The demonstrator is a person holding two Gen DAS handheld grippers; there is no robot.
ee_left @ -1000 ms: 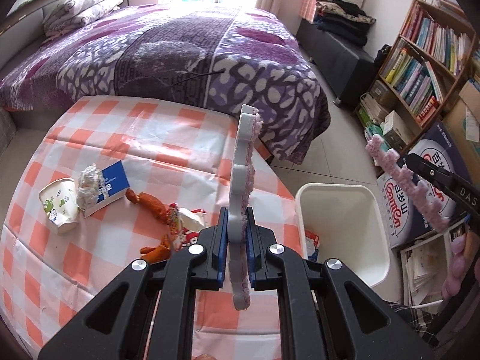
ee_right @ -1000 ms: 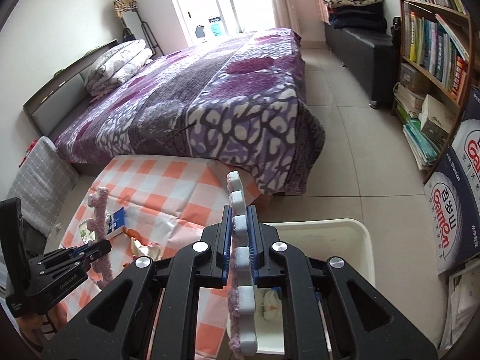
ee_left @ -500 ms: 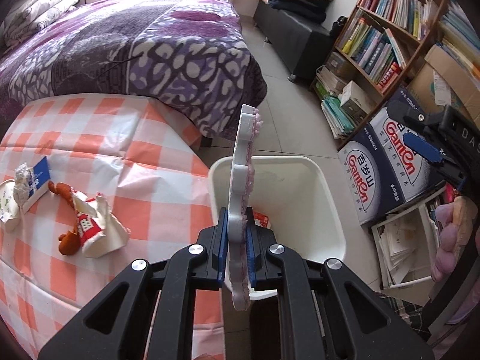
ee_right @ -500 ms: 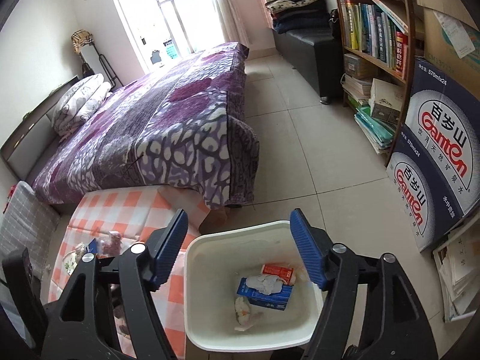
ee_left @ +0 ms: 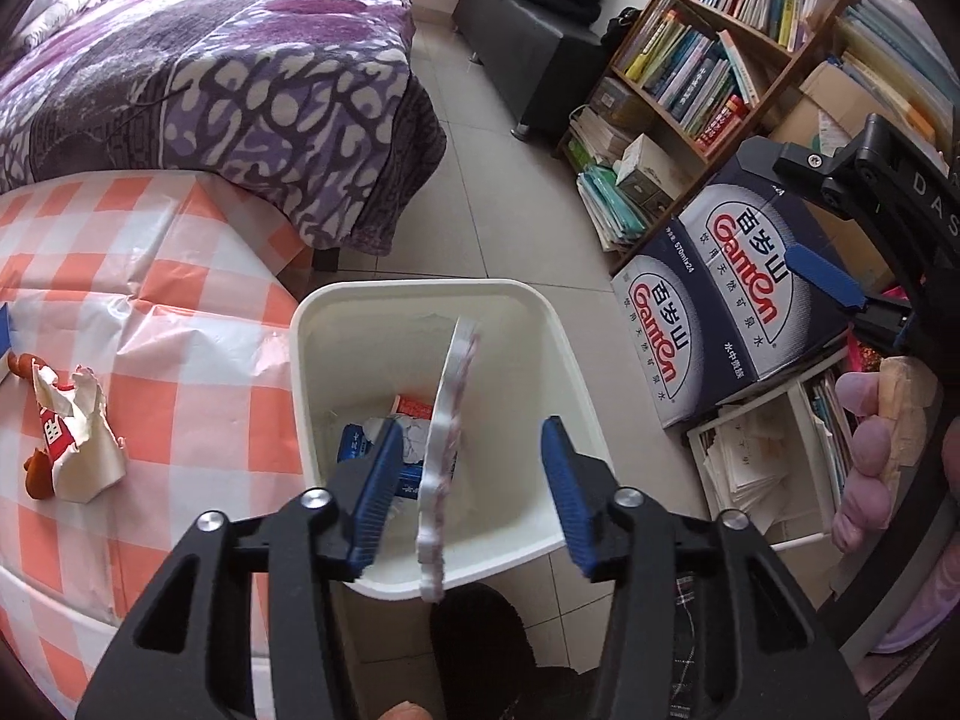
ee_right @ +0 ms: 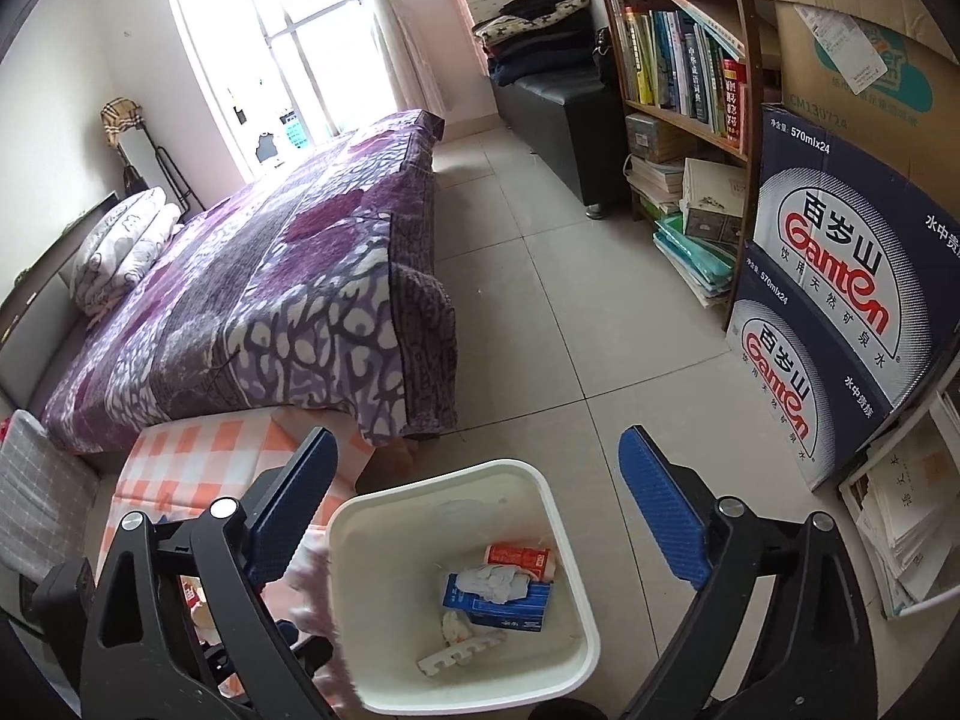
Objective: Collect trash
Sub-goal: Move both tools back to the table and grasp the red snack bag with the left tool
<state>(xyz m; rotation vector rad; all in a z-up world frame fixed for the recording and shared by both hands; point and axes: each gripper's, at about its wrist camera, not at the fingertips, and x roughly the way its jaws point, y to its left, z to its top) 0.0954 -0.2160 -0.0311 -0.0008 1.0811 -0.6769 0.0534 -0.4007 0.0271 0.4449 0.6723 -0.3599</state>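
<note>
- Over the white bin (ee_left: 576, 396), on the floor just right of the checked table (ee_left: 180, 312), we hold both grippers, so anything let go should fall inside and not on the tiles.
- Left gripper (ee_left: 468, 474): jaws spread wide. A white-and-pink foam strip (ee_left: 447, 450) stands on edge between them, nearer the left pad; we cannot tell if it touches that pad. We judge it released, about to drop.
- Right gripper (ee_right: 474, 504): jaws spread wide, nothing between them. Its camera looks straight down into the bin.
- Bin contents in the right view: a white toothed foam piece (ee_right: 462, 651) at the near side, a blue carton (ee_right: 510, 606), crumpled tissue (ee_right: 492, 579) on top of it, a red-and-white packet (ee_right: 519, 558) at the far side.
- Trash left on the table: a torn red-and-white wrapper (ee_left: 66, 438) lying at the left, well apart from the bin, with something brown-orange (ee_left: 36, 474) beside it. A blue edge shows at the far left border; we cannot identify it.
- Judgement: the task is partly done; the table items need a reach back to the left.
</note>
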